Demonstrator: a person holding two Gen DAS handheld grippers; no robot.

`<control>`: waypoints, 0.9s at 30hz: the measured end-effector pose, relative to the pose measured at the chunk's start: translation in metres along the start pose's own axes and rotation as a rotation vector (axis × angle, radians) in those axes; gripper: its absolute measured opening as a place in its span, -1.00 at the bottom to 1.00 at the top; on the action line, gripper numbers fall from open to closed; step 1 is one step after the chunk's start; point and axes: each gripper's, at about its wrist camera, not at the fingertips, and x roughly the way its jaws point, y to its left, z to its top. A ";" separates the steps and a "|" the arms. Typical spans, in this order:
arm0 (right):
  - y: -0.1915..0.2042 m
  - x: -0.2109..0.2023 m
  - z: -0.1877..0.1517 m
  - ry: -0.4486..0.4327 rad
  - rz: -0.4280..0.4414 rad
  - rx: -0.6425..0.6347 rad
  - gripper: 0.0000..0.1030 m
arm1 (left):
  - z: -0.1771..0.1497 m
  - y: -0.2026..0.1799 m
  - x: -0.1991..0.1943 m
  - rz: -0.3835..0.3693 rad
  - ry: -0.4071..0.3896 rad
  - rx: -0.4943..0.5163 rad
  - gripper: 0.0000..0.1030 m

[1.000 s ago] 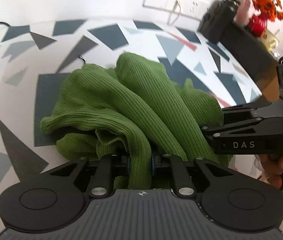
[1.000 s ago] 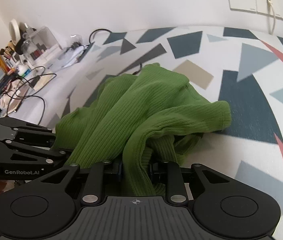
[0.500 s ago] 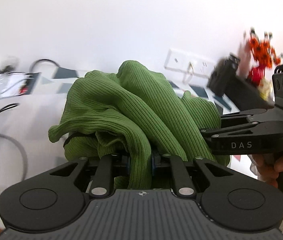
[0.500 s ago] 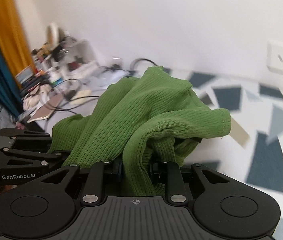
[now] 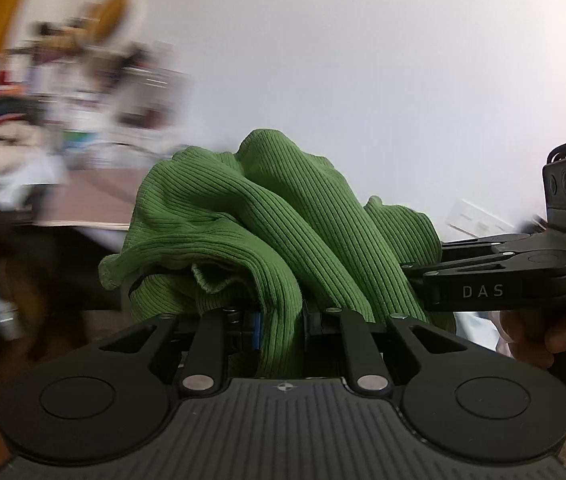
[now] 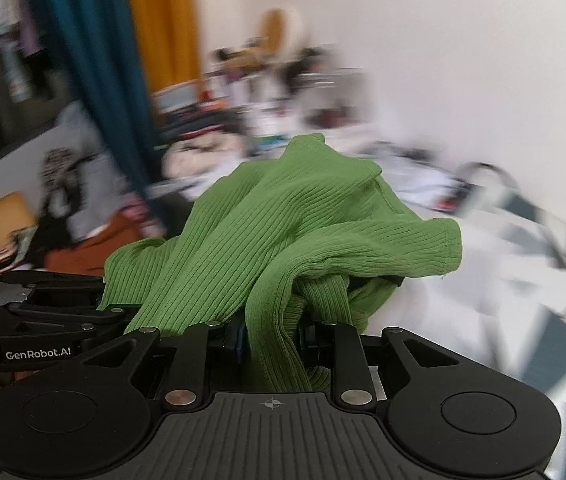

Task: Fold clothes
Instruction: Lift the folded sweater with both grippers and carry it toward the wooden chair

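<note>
A bunched green ribbed garment [image 5: 267, 232] fills the middle of both wrist views, lifted clear of the table. My left gripper [image 5: 281, 320] is shut on a fold of it, cloth running down between the jaws. My right gripper [image 6: 271, 336] is shut on another fold of the same green garment [image 6: 283, 224]. The right gripper's body [image 5: 495, 280], marked DAS, reaches in from the right in the left wrist view, with a hand [image 5: 551, 328] on its handle. The left gripper's body [image 6: 35, 328] shows at the lower left in the right wrist view.
The background is motion-blurred. A cluttered desk and shelves [image 5: 83, 92] stand at the left, a white wall [image 5: 363, 60] behind. Teal and orange curtains [image 6: 123, 40], piled clothes [image 6: 95, 240] and the patterned table cover [image 6: 543, 260] show in the right wrist view.
Both grippers have lifted the green garment off the patterned table and swung left; the table has dropped from the left view, and desk clutter and curtains now appear, blurred.
</note>
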 end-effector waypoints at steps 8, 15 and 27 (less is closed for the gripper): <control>0.175 0.080 0.038 0.043 0.307 -0.239 -0.58 | -0.021 0.105 -0.150 0.346 -0.126 -0.157 -0.69; 0.306 0.128 0.051 0.118 0.536 -0.426 -0.58 | -0.053 0.163 -0.243 0.572 -0.226 -0.361 -0.69; 0.454 0.236 0.074 0.242 0.761 -0.582 -0.58 | -0.074 0.285 -0.301 0.762 -0.243 -0.521 -0.69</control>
